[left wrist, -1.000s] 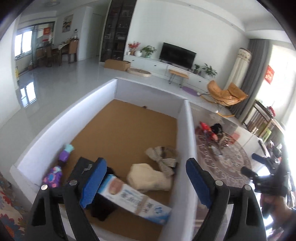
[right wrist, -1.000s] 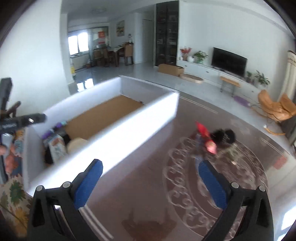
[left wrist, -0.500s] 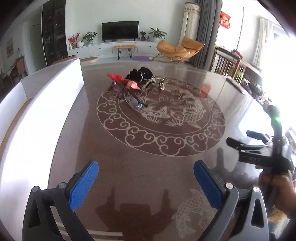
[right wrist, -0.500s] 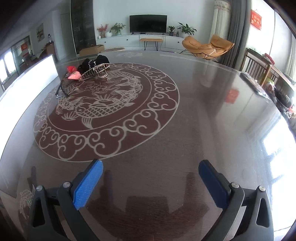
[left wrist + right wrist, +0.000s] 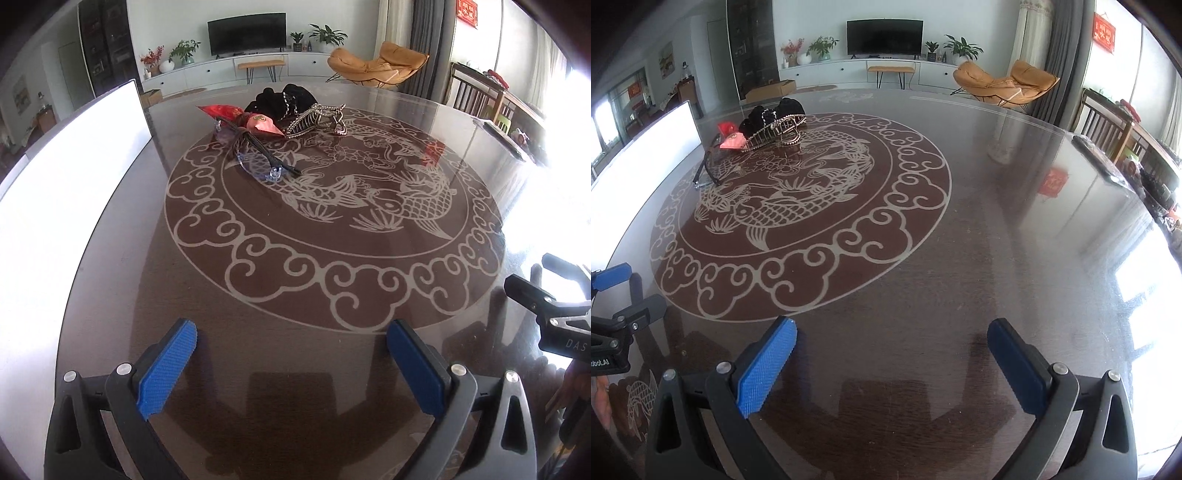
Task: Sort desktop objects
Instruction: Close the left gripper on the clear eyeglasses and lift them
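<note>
pile point(image 5: 280, 114): little heap of stuff at the far side of the table, on the far edge of the round carp pattern, way off from both grippers
pouch point(image 5: 260, 123): red and pink, front of the heap, lying on the glasses' arms
second red bit point(image 5: 221, 110): poking out left of the pouch, can't really tell what it is
black thing point(image 5: 282, 99): dark soft lump at the back of the heap, white beaded string across it, looks like fabric but not sure
hair claw point(image 5: 317, 122): big metallic one, right side of the heap, leaning against the black lump
glasses point(image 5: 258, 162): clear lenses, dark arms, nearest bit of the heap, folded arms running under the pouch
same pile, right cam point(image 5: 768, 125): far left there, claw point(image 5: 779, 131) up front, glasses point(image 5: 709, 166) stretching toward the camera
table point(image 5: 295, 369): dark glossy glass top, pale carp and cloud design in a ring, bare under both grippers
box wall point(image 5: 74, 177): white, glaring, along the left edge of the table, just beside the heap's left end
left gripper point(image 5: 291, 363): wide open, blue pads well apart, nothing between them, hanging over bare table near the front edge
right gripper point(image 5: 892, 363): also spread wide, empty, over bare table to the right of the ring
side by side: each gripper's black frame shows at the edge of the other's view, left one point(image 5: 613, 295) with a blue pad showing
room: TV, white cabinet, plants, orange chair behind the table
</note>
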The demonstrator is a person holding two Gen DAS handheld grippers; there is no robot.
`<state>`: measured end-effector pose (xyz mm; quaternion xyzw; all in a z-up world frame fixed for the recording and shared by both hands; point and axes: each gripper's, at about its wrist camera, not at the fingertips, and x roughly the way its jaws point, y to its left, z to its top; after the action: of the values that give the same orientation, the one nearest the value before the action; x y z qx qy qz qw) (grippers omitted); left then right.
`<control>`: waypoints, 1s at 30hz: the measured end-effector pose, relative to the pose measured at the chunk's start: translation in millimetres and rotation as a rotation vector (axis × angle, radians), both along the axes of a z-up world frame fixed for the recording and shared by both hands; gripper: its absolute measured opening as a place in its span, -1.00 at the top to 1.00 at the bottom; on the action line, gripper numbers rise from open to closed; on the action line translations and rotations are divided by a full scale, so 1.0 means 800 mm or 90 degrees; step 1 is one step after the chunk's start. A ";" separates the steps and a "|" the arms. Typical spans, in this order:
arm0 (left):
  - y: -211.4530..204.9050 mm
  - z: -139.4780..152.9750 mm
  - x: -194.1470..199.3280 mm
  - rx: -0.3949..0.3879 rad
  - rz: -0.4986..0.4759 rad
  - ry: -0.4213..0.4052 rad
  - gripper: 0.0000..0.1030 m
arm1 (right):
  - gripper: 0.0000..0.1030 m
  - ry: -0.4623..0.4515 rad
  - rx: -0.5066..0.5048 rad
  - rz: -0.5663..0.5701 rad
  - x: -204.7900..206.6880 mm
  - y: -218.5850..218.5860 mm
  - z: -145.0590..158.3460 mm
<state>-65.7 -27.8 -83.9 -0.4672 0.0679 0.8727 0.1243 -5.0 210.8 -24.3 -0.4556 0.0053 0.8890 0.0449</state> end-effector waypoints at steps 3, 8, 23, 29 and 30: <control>0.005 0.001 -0.023 0.001 -0.009 -0.004 -1.00 | -1.00 -0.002 -0.007 0.000 0.000 0.002 0.000; 0.019 0.003 -0.092 -0.001 -0.012 -0.017 -1.00 | -1.00 -0.003 -0.008 -0.001 0.001 0.001 0.000; -0.012 0.019 -0.200 0.011 0.022 0.022 0.66 | -1.00 -0.002 -0.009 0.000 0.001 0.001 0.000; -0.056 0.021 -0.114 0.025 -0.027 0.029 0.75 | -1.00 -0.003 -0.009 0.000 0.001 0.001 0.000; -0.063 0.022 -0.094 0.026 -0.031 0.025 0.75 | -1.00 -0.003 -0.009 0.000 0.001 0.002 0.000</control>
<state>-141.0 -77.9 -66.4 -0.4452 0.0636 0.8798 0.1538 -3.9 212.0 -24.5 -0.4577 0.0114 0.8881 0.0418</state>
